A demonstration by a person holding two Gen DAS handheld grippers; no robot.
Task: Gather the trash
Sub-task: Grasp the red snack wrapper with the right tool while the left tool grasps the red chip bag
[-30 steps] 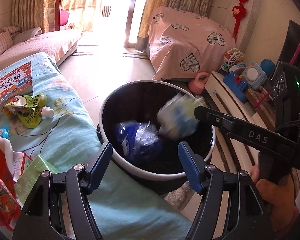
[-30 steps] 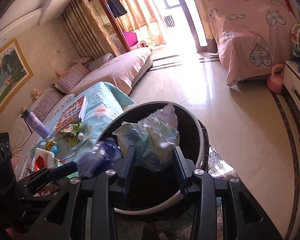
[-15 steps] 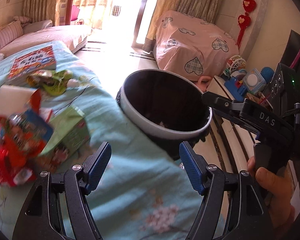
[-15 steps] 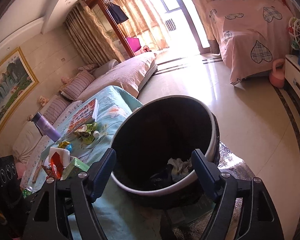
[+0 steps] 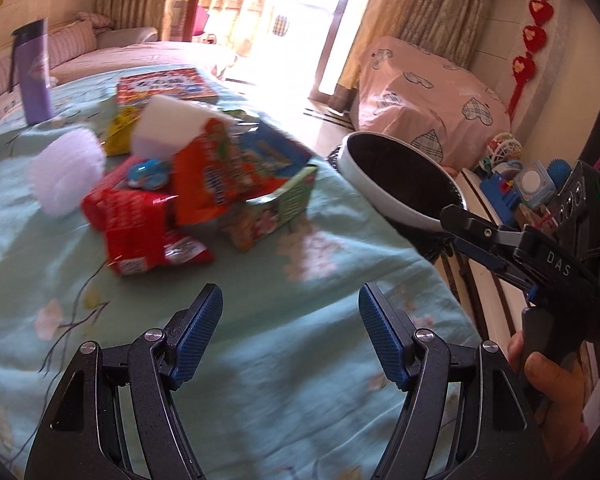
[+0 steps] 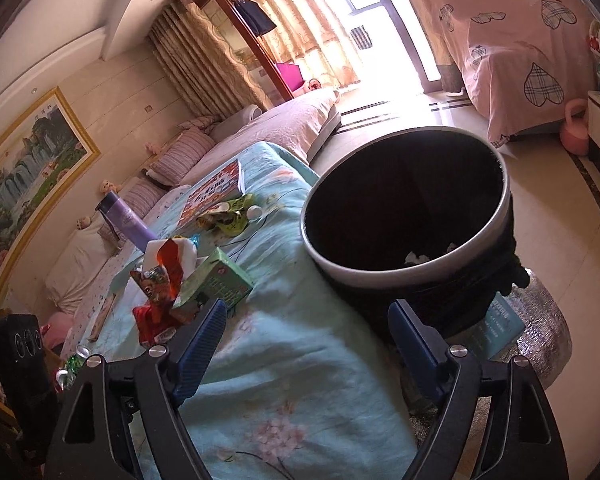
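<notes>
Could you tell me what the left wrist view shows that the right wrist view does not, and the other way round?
Only the left wrist view shows the white mesh puff, the right gripper from the side, and the hand holding it. Only the right wrist view shows the crumpled paper inside the trash bin and the framed painting. Both show the bin, the purple bottle, the green carton, the red wrapper and the teal cloth. Both grippers are open and empty.

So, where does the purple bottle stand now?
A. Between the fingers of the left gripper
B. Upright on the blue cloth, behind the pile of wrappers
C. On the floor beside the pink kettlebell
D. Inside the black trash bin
B: the purple bottle stands upright on the blue cloth, beyond the pile of wrappers.
</notes>
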